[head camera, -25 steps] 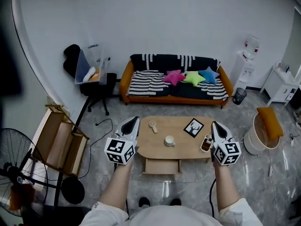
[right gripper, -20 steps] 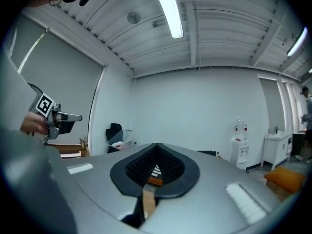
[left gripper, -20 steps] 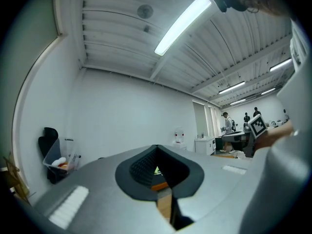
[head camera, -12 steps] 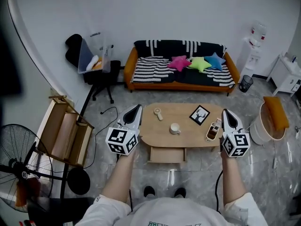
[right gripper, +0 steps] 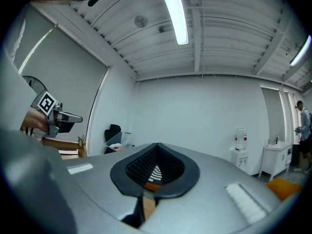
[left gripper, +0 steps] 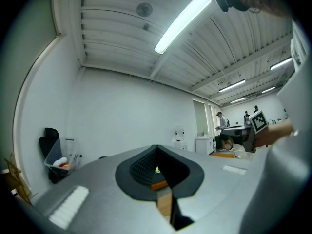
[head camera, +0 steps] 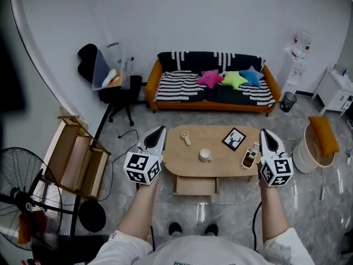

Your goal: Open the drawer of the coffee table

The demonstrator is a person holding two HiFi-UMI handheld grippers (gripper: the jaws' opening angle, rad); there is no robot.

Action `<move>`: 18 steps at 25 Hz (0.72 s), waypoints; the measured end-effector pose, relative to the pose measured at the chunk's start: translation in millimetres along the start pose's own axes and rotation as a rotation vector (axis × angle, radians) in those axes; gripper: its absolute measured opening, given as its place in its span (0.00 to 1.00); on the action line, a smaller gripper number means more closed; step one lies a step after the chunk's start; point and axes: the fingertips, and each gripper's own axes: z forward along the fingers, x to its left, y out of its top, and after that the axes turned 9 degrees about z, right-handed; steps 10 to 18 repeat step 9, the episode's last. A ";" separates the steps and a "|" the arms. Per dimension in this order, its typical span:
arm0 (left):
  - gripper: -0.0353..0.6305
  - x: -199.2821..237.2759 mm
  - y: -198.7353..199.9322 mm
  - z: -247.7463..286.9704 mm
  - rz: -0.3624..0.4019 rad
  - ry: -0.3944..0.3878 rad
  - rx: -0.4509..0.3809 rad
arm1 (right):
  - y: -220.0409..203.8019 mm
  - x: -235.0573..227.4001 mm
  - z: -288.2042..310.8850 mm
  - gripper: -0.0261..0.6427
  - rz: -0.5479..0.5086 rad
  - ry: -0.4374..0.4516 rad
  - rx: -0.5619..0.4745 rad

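The oval wooden coffee table (head camera: 220,164) stands in front of me in the head view. Its light wood drawer (head camera: 196,186) sticks out from the near side, apart from both grippers. My left gripper (head camera: 159,131) hangs level off the table's left end, shut and empty. Off the right end my right gripper (head camera: 264,132) is likewise shut with nothing in it. In the left gripper view the left gripper (left gripper: 157,152) shows its jaws meeting; the right gripper (right gripper: 157,149) looks the same in its own view.
A white mug (head camera: 205,155), a small round tool (head camera: 185,137), a framed black picture (head camera: 234,138) and a brown bottle (head camera: 249,158) sit on the table. An orange sofa (head camera: 212,90) stands behind it, a wooden frame (head camera: 74,162) and fan (head camera: 16,181) to the left, a white bucket (head camera: 311,148) to the right.
The head view has shifted a little, so the table sits slightly higher and to the right. Both grippers stay shut in about the same places. The drawer stays pulled out.
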 end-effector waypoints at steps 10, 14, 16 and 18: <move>0.05 -2.7 4.0 1.7 0.003 0.004 0.000 | 4.3 0.9 2.2 0.04 -0.014 0.017 0.005; 0.05 -2.7 4.0 1.7 0.003 0.004 0.000 | 4.3 0.9 2.2 0.04 -0.014 0.017 0.005; 0.05 -2.7 4.0 1.7 0.003 0.004 0.000 | 4.3 0.9 2.2 0.04 -0.014 0.017 0.005; 0.05 -2.7 4.0 1.7 0.003 0.004 0.000 | 4.3 0.9 2.2 0.04 -0.014 0.017 0.005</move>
